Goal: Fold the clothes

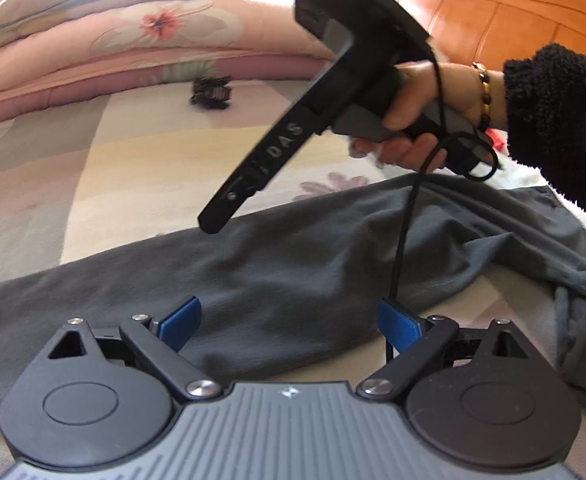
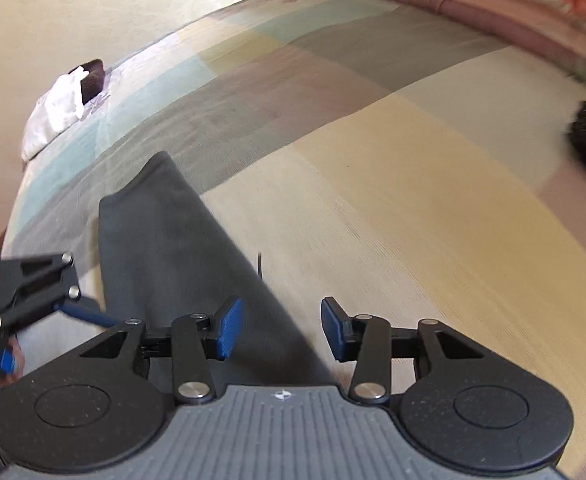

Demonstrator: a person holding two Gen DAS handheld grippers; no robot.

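A dark grey garment (image 1: 293, 248) lies stretched across the patchwork bedspread, rumpled at its right end. My left gripper (image 1: 289, 324) hovers low over its near edge, wide open, with only cloth below the blue pads. My right gripper (image 1: 213, 222) is seen side-on above the garment's far edge, held by a hand (image 1: 409, 120) in a black fuzzy sleeve. In the right wrist view the right gripper (image 2: 281, 328) is open over the long edge of the garment (image 2: 161, 248), with nothing between its fingers. The left gripper (image 2: 45, 332) shows at the left border.
Folded pink floral quilts (image 1: 141, 40) and a pillow are stacked at the back, in front of a wooden headboard (image 1: 505, 20). A small black object (image 1: 211, 92) lies on the bedspread (image 2: 393, 168). White cloth (image 2: 61, 108) with a dark item sits at the bed's far corner.
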